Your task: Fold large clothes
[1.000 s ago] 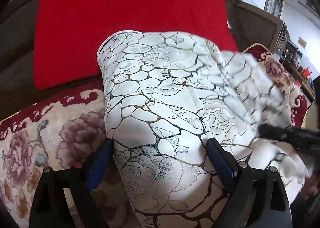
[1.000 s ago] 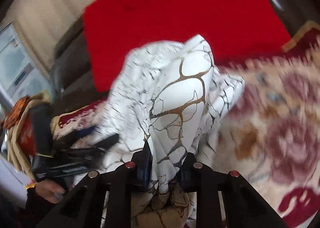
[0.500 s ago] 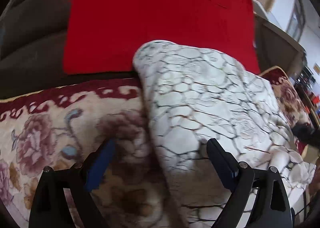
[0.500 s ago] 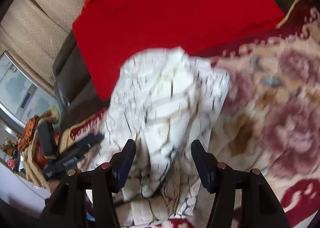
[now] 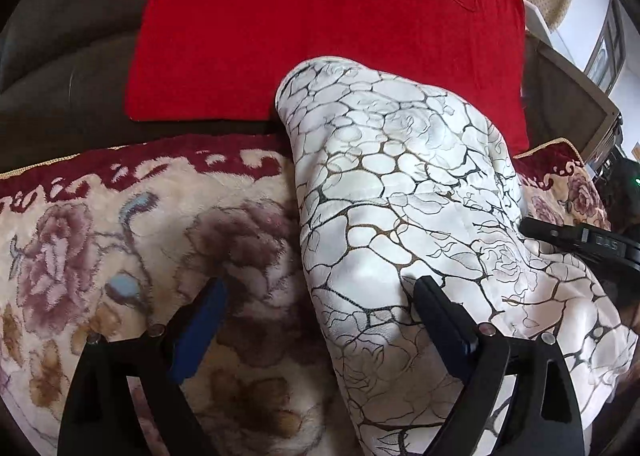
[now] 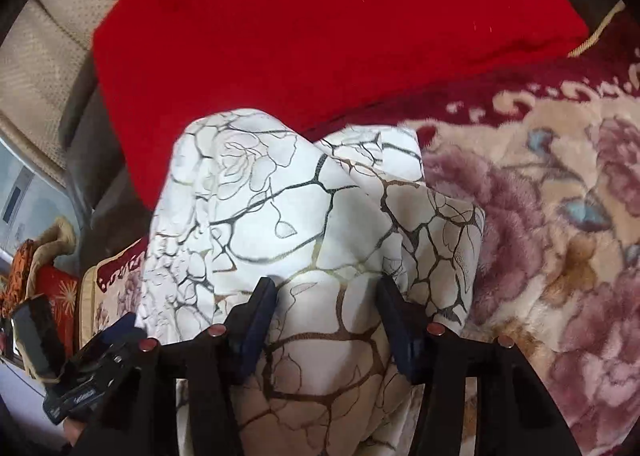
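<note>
A white garment with a black and gold crackle and rose print (image 5: 380, 176) lies in a folded heap on a floral blanket (image 5: 120, 236). My left gripper (image 5: 320, 284) is open wide at the heap's left edge; its right finger rests over the cloth and its left finger is over the blanket. In the right wrist view the garment (image 6: 260, 184) bulges between the fingers of my right gripper (image 6: 326, 285). Its jaws stand apart and are closing slightly, and the pads do not pinch the cloth. The right gripper also shows at the left view's right edge (image 5: 580, 244).
A red cushion (image 5: 320, 16) leans on the dark sofa back behind the garment, seen also from the right (image 6: 320, 16). The floral blanket (image 6: 560, 216) stretches out to the garment's sides. Beyond the sofa end are window frames and clutter (image 6: 32, 288).
My right gripper has opened and let go of the bunched cloth, then slid sideways over it. The left gripper has shifted left to the heap's edge. The garment has settled lower.
</note>
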